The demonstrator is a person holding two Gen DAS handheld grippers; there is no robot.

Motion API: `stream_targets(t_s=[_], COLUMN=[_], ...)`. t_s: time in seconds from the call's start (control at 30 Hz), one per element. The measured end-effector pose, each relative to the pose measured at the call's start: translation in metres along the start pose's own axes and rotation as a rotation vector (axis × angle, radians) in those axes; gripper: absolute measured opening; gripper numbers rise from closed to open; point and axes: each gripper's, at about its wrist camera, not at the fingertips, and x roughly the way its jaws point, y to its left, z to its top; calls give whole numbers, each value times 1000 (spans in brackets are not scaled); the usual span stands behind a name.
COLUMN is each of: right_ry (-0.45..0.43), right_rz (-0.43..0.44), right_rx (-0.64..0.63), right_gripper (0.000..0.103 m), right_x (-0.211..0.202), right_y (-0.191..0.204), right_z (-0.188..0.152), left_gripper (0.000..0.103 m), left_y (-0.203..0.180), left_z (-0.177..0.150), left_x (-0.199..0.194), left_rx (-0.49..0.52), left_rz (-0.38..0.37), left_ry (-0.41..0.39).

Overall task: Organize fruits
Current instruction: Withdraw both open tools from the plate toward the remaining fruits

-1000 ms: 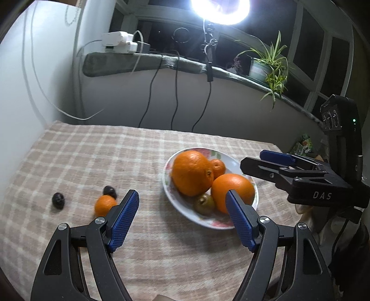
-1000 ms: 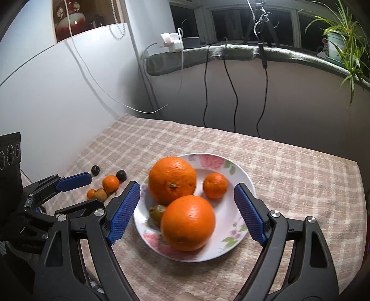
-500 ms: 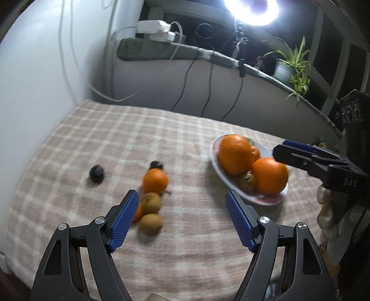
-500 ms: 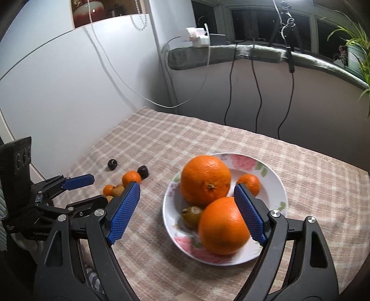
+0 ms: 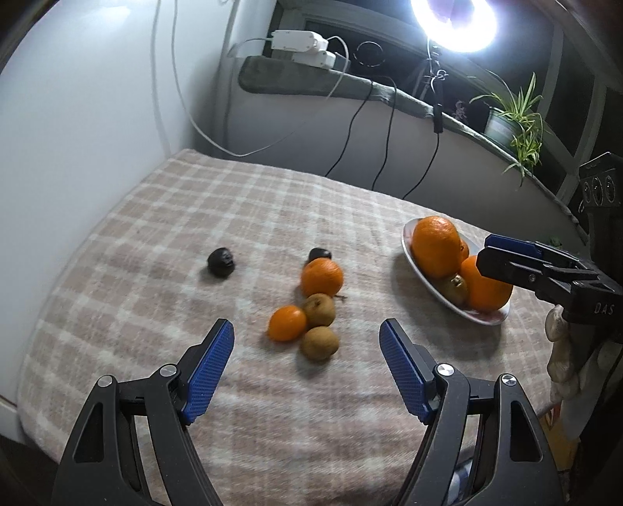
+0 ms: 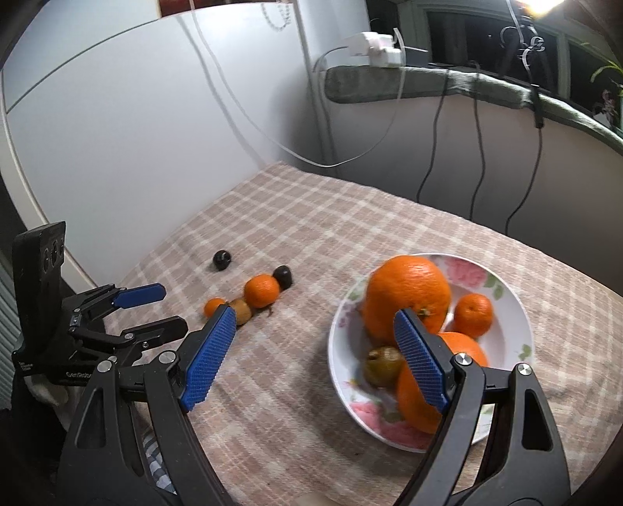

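Observation:
A flowered white plate (image 6: 510, 319) holds two big oranges (image 6: 409, 292), a small mandarin (image 6: 473, 315) and a brownish kiwi (image 6: 383, 366). Loose on the checked cloth lie a mandarin (image 5: 322, 277), a smaller mandarin (image 5: 287, 323), two brown kiwis (image 5: 320, 342), and two dark fruits (image 5: 221, 262). My left gripper (image 5: 307, 368) hangs open just short of this loose cluster, nothing between its pads. My right gripper (image 6: 315, 356) is open too, hovering over the cloth at the plate's left rim. The plate (image 5: 432, 290) shows at the right in the left wrist view.
A white wall (image 5: 78, 155) borders the table on the left. A padded sill (image 5: 350, 83) with cables, a power strip (image 5: 303, 48), a ring light (image 5: 453, 19) and a potted plant (image 5: 514, 116) runs behind. The table's near edge drops off below the grippers.
Both views have swung left: the plate slid right in each, and the loose fruit cluster came into the middle of the left wrist view. Both grippers kept the same opening.

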Motion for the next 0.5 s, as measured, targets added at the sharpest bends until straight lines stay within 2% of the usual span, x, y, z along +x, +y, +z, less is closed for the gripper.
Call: stream_targets(t_s=[0.5], right_ry=[58], right_rz=[68], right_rx=[-66], right_gripper=[86], right_x=[26], right_y=[35], right_z=[-10], left_gripper=[74], left_y=[36], left_z=[-4], left_x=[2], left_rx=[-72], left_rz=[17], left_ry=[1])
